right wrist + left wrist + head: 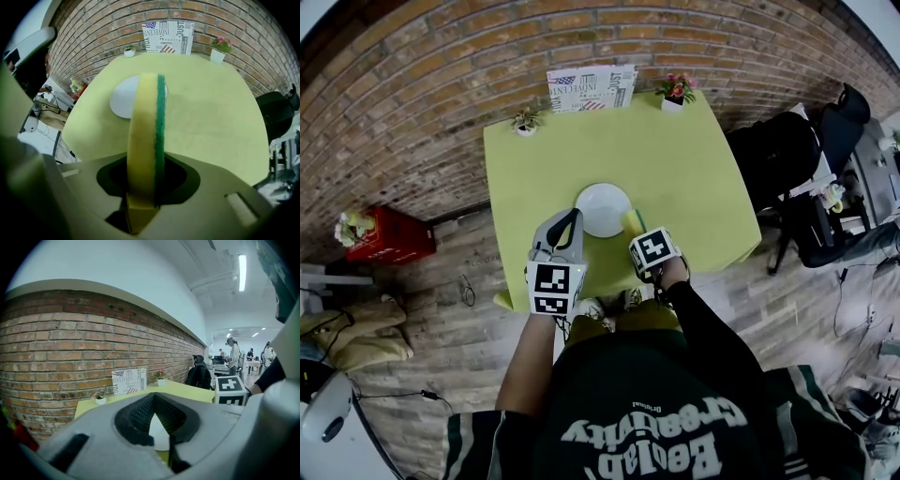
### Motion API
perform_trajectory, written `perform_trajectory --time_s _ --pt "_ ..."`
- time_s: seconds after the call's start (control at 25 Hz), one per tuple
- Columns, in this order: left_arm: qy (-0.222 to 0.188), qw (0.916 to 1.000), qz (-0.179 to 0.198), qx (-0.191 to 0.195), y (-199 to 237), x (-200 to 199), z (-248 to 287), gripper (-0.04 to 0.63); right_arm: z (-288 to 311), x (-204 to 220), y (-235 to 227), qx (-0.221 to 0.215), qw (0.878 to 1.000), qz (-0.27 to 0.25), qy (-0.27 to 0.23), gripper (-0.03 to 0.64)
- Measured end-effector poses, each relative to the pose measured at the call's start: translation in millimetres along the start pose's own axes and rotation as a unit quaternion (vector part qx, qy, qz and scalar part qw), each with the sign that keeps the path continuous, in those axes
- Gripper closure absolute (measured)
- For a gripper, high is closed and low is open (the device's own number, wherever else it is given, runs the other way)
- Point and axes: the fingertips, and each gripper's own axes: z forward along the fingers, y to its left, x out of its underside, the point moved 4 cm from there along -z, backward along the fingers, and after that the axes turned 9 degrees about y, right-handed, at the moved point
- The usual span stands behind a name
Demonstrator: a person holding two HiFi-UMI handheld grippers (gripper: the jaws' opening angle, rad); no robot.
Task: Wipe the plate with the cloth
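A white plate [602, 208] lies near the front edge of the yellow-green table [694, 178]. My left gripper [576, 216] is shut with nothing in it, its tips together over the plate's left rim. In the left gripper view the plate [159, 434] shows through the gap behind the meeting tips of that gripper [153, 398]. I cannot tell whether the tips touch the plate. My right gripper [635, 227] is shut on a yellow sponge with a green scouring face [632, 220], just right of the plate. In the right gripper view that gripper [144, 185] holds the sponge [146, 131] upright, and it hides part of the plate [123, 97].
At the table's far edge stand a printed sign card [591, 88], a small white pot [525, 123] and a flower pot [676, 92], against a brick wall. Black chairs [783, 150] crowd the right side. A red crate [389, 234] sits on the floor at the left.
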Motion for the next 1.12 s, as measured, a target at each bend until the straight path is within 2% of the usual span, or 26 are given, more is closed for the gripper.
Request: perform_trajectory --time_s 0.2,0.4,0.48,0.6,0.76,0.92,1.12 --pt "0.002 1.0 0.0 -0.001 0 1 0 0.589 2 1 1 0.009 1.0 -0.024 -0.007 0.472" --pt "0.001 1.0 0.001 -0.005 1 1 -4 0.589 1 3 1 0.005 0.999 -0.027 -0.035 0.474" --pt "-0.001 1.0 0.001 -0.007 2 0 -6 0.588 -4 1 3 0.004 0.998 -0.033 -0.056 0.476" --pt "-0.006 0.9999 0.004 -0.011 4 -5 -10 0.589 -21 -13 5 0.001 0.993 -0.034 -0.116 0.476" --pt "-0.016 0.9997 0.008 -0.018 8 -18 -17 0.589 -58 -33 6 -0.019 0.975 -0.049 -0.216 0.477" --pt "-0.034 0.999 0.018 -0.023 11 -36 -28 0.589 -104 -47 7 -0.028 0.951 -0.054 -0.303 0.479" --pt "-0.049 0.9981 0.018 -0.033 13 -53 -38 0.589 -159 -58 20 -0.021 0.917 -0.098 -0.386 0.48"
